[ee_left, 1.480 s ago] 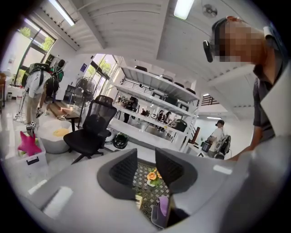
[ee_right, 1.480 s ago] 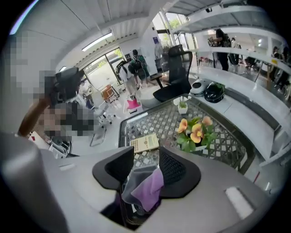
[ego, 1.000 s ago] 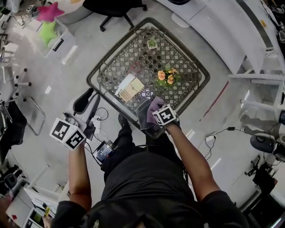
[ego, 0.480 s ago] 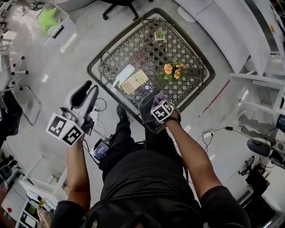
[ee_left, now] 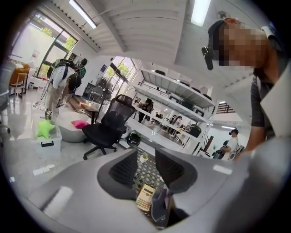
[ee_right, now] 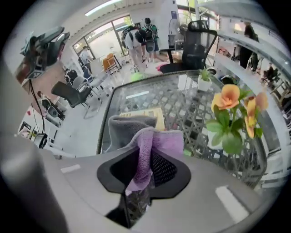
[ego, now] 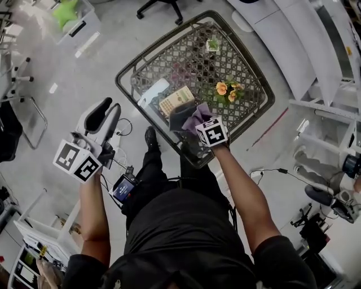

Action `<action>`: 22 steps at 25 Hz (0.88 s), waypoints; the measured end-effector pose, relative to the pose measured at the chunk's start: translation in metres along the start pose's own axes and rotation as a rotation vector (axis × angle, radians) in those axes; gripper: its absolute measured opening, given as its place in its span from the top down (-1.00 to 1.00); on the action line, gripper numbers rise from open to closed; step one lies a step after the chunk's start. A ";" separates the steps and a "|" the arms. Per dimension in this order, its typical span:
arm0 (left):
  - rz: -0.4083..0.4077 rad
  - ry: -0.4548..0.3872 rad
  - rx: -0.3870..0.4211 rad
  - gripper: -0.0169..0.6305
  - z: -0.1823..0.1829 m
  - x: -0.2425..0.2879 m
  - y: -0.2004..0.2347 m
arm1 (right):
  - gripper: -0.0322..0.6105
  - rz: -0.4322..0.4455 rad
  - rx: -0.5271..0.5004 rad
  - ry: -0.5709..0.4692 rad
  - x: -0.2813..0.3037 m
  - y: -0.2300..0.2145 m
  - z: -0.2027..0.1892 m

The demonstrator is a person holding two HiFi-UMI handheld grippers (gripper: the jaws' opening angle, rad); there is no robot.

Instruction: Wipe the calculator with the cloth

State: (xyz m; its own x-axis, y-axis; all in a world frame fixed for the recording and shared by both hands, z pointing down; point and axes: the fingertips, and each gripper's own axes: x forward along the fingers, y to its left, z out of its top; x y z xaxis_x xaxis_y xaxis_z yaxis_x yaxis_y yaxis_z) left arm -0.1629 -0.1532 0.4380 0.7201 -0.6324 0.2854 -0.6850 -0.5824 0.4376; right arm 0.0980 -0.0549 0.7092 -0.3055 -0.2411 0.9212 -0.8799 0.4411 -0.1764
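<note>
A cream calculator [ego: 176,100] lies on the glass-topped lattice table [ego: 248,73], near its front edge. My right gripper [ego: 194,120] points steeply down just right of it, shut on a bunched purple and grey cloth [ego: 189,117]. In the right gripper view the cloth [ee_right: 150,141] stands pinched between the jaws of the right gripper [ee_right: 144,170] and hides part of the calculator [ee_right: 144,113]. My left gripper [ego: 104,115] hangs open over the floor, left of the table. In the left gripper view that gripper [ee_left: 146,170] holds nothing, and the calculator [ee_left: 145,197] and cloth [ee_left: 160,207] show beyond it.
A pot of orange flowers [ego: 227,92] stands right of the cloth and a small green plant [ego: 212,44] at the far corner. A pale card [ego: 153,92] lies left of the calculator. An office chair [ego: 169,5], a green star cushion [ego: 66,12] and cables sit on the floor.
The right gripper has shut on the cloth and carried it from the table's near corner up beside the calculator. The left gripper has drifted a little and stays open.
</note>
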 end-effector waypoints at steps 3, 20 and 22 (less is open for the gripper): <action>0.013 -0.007 -0.011 0.51 0.000 -0.007 0.006 | 0.68 -0.014 -0.015 -0.072 -0.002 -0.001 0.042; 0.066 -0.009 -0.048 0.51 -0.005 -0.022 0.041 | 0.67 -0.120 0.069 -0.042 0.053 -0.038 0.074; 0.060 -0.009 -0.047 0.51 -0.004 -0.019 0.040 | 0.67 -0.143 0.099 -0.017 0.048 -0.042 0.060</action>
State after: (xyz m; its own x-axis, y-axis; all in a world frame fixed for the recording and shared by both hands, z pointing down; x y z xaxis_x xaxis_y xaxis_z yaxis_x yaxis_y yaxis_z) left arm -0.2030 -0.1626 0.4531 0.6768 -0.6703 0.3044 -0.7207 -0.5188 0.4598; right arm 0.0986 -0.1373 0.7398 -0.1806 -0.3103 0.9333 -0.9460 0.3147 -0.0784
